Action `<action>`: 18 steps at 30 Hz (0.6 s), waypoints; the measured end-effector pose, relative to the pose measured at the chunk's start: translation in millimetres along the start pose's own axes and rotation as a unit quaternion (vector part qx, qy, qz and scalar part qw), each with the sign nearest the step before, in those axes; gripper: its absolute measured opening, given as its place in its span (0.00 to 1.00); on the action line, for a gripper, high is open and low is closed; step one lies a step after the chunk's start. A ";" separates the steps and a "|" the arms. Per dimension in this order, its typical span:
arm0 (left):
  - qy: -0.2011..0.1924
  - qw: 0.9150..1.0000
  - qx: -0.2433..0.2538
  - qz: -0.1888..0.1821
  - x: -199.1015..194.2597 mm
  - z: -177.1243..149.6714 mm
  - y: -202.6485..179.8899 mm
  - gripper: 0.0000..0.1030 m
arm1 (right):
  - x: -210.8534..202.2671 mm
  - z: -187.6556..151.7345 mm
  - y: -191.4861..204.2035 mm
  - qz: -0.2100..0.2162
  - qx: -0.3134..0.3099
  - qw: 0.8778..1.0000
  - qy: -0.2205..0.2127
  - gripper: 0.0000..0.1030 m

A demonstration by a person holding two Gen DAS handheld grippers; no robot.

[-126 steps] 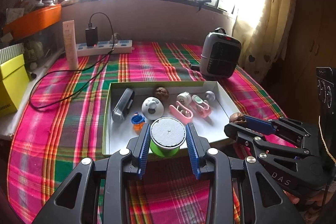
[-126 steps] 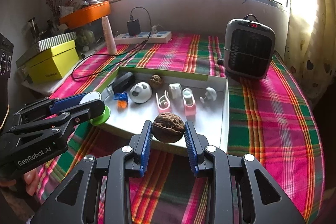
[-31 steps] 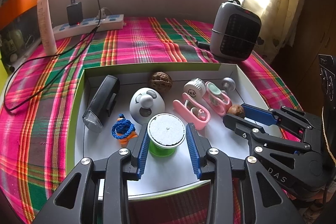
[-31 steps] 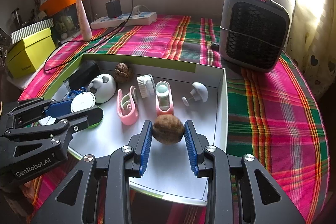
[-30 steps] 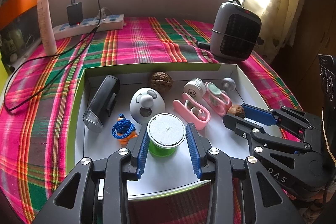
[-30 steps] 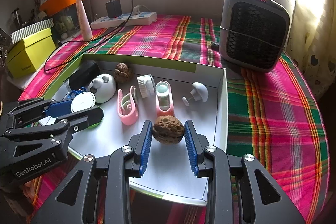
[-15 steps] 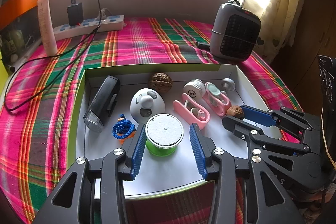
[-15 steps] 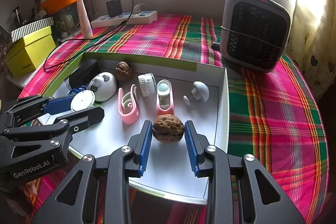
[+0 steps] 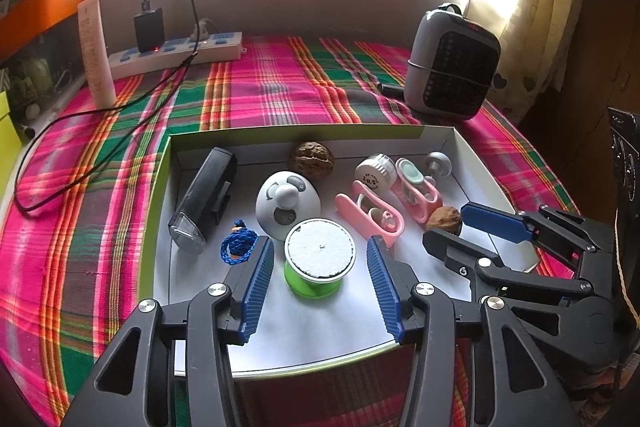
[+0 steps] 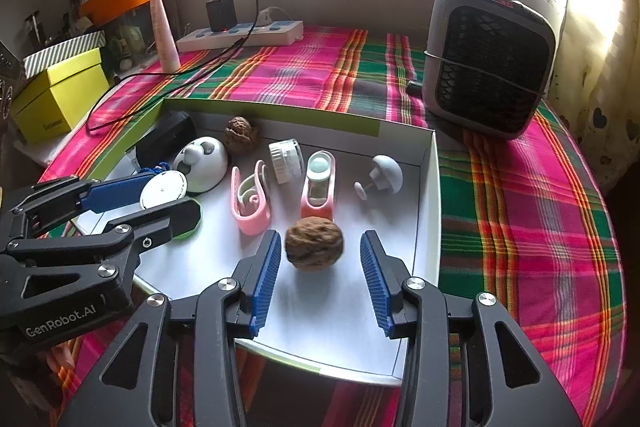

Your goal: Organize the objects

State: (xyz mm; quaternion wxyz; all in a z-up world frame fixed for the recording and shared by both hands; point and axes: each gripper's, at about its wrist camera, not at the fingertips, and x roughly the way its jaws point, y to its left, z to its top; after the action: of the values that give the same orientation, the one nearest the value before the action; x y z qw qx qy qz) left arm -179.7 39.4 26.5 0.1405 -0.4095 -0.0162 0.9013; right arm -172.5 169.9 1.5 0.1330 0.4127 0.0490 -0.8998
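A green spool with a white top [image 9: 319, 259] stands on the floor of the white tray [image 9: 280, 323]. My left gripper [image 9: 320, 259] straddles it, jaws opening, with gaps on both sides of the spool. In the right wrist view a brown walnut [image 10: 314, 243] rests on the tray floor [image 10: 332, 323] between the blue pads of my right gripper [image 10: 316, 251], whose jaws are also opening and stand clear of the nut. The left gripper [image 10: 168, 203] shows there at the left, with the spool [image 10: 163, 190] between its fingers. The right gripper [image 9: 456, 223] appears at the right of the left wrist view.
The tray also holds a black torch [image 9: 204, 199], a white dome toy [image 9: 286, 199], blue cord [image 9: 239, 247], a second walnut [image 9: 311, 159], two pink clips [image 9: 370, 213], a small jar [image 9: 374, 173] and a mushroom knob [image 10: 382, 173]. A grey heater [image 10: 490, 61], power strip [image 10: 240, 33] and yellow box [image 10: 60, 95] stand around on the plaid cloth.
Both grippers carried their objects over the tray and set them down. In the last second both pairs of jaws spread apart, letting go of the spool and the walnut.
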 end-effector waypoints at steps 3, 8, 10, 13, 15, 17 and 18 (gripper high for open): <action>-0.002 1.000 0.001 0.001 -1.3 0.2 -0.5 0.47 | 0.0 0.1 0.4 -0.001 0.000 1.000 0.000 0.42; -0.005 1.000 0.001 0.006 -3.4 -0.1 -0.4 0.48 | -3.2 0.4 -0.1 -0.002 0.001 1.000 -0.003 0.45; -0.007 1.000 -0.001 0.004 -5.4 0.2 -0.1 0.48 | -4.0 0.6 0.5 -0.003 0.002 1.000 -0.003 0.45; -0.010 1.000 0.001 0.012 -8.1 0.0 -1.4 0.48 | -5.6 0.2 1.1 -0.004 0.004 1.000 -0.003 0.45; -0.011 1.000 0.001 0.014 -9.7 -1.0 -1.6 0.48 | -6.9 -0.5 1.8 -0.005 0.005 1.000 -0.003 0.45; -0.011 1.000 0.000 0.015 -11.0 -2.3 -1.6 0.48 | -8.3 -0.8 2.2 -0.005 0.005 1.000 -0.005 0.45; -0.010 1.000 0.000 0.018 -11.8 -3.1 -1.7 0.48 | -8.7 -0.9 2.4 -0.006 0.006 1.000 -0.005 0.45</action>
State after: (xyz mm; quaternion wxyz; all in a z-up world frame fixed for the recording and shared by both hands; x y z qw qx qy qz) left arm -169.6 37.6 33.4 0.1239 -0.4004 -0.0107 0.9079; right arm -165.7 169.5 7.6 0.1256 0.4092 0.0450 -0.9026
